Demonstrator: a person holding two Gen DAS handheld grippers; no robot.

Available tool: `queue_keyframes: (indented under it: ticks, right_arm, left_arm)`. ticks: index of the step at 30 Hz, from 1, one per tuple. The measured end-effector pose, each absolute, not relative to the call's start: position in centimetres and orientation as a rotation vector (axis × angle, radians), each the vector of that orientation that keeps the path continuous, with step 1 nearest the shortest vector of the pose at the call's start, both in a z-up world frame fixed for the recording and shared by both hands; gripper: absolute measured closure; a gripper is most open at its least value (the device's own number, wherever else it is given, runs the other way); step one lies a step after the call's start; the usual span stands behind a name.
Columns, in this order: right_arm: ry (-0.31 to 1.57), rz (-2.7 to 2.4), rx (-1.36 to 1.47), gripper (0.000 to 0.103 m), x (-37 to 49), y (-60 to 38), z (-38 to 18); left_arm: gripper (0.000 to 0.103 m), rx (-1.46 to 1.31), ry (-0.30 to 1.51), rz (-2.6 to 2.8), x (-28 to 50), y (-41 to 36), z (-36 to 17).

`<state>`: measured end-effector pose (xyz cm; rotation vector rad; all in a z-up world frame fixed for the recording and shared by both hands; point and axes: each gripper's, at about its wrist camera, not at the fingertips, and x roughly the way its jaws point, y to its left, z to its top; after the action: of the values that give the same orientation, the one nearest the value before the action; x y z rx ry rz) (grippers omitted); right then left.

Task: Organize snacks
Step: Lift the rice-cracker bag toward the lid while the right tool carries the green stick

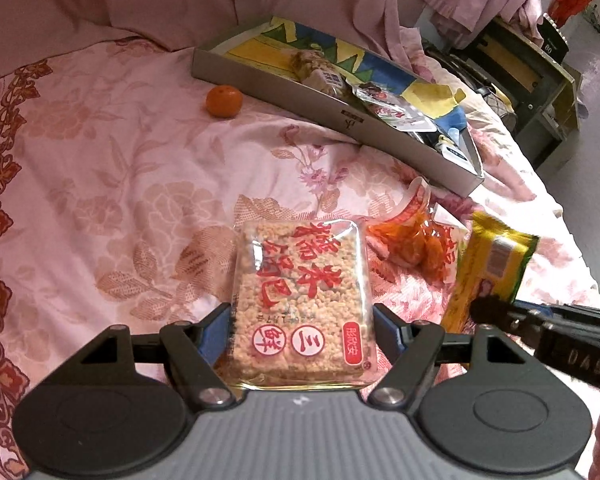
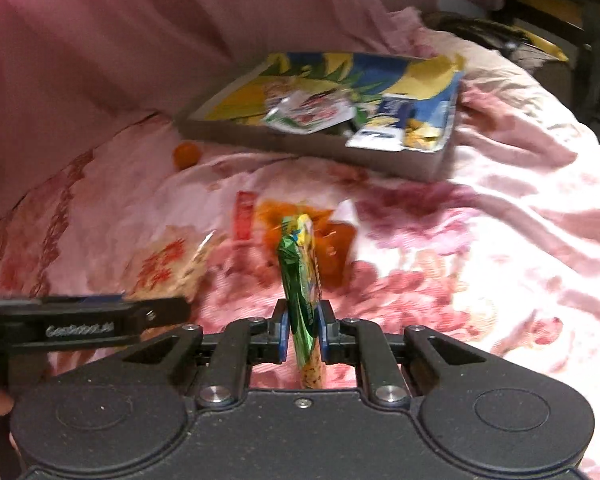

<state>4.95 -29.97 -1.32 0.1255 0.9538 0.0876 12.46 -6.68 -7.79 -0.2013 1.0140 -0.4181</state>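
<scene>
On the pink bed [image 1: 112,168], the left gripper [image 1: 302,330] clamped a rice-cracker pack [image 1: 302,300] while the right gripper [image 2: 303,330] pinched a yellow-green snack bar [image 2: 300,276], both apparently mid-carry, so next each needed lowering into the shallow box [image 1: 320,110] beyond.

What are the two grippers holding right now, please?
Left gripper: closed on the rice cracker pack.
Right gripper: shut on the yellow-green packet.
</scene>
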Motion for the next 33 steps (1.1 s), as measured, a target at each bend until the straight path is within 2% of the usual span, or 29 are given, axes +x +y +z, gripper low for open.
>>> queue_keyframes:
  ticks: [14, 26, 28, 30, 31, 33]
  right_arm:
    - [1.025, 0.084, 0.078, 0.083, 6.1, -29.3, -3.3]
    - [1.026, 0.064, 0.052, 0.081, 6.4, -28.9, -3.8]
    - [1.029, 0.062, 0.053, 0.081, 6.5, -29.0, -3.9]
    - [1.026, 0.06, 0.048, 0.082, 6.5, -28.9, -3.9]
    - [1.023, 0.062, 0.044, 0.087, 6.5, -28.9, -3.9]
    - [1.012, 0.06, 0.028, 0.087, 6.4, -28.8, -3.8]
  left_arm:
    - [0.025, -0.171, 1.031, -0.417, 13.0, -7.4, -8.4]
    - [0.012, -0.141, 1.037, -0.451, 13.4, -8.4, -8.7]
    - [0.013, -0.107, 1.031, -0.453, 13.2, -8.8, -8.7]
    - [0.023, -0.064, 1.021, -0.44, 13.1, -9.1, -8.6]
    - [0.025, -0.042, 1.016, -0.433, 13.0, -9.2, -8.6]
    - [0.026, -0.024, 1.013, -0.432, 12.9, -9.2, -8.6]
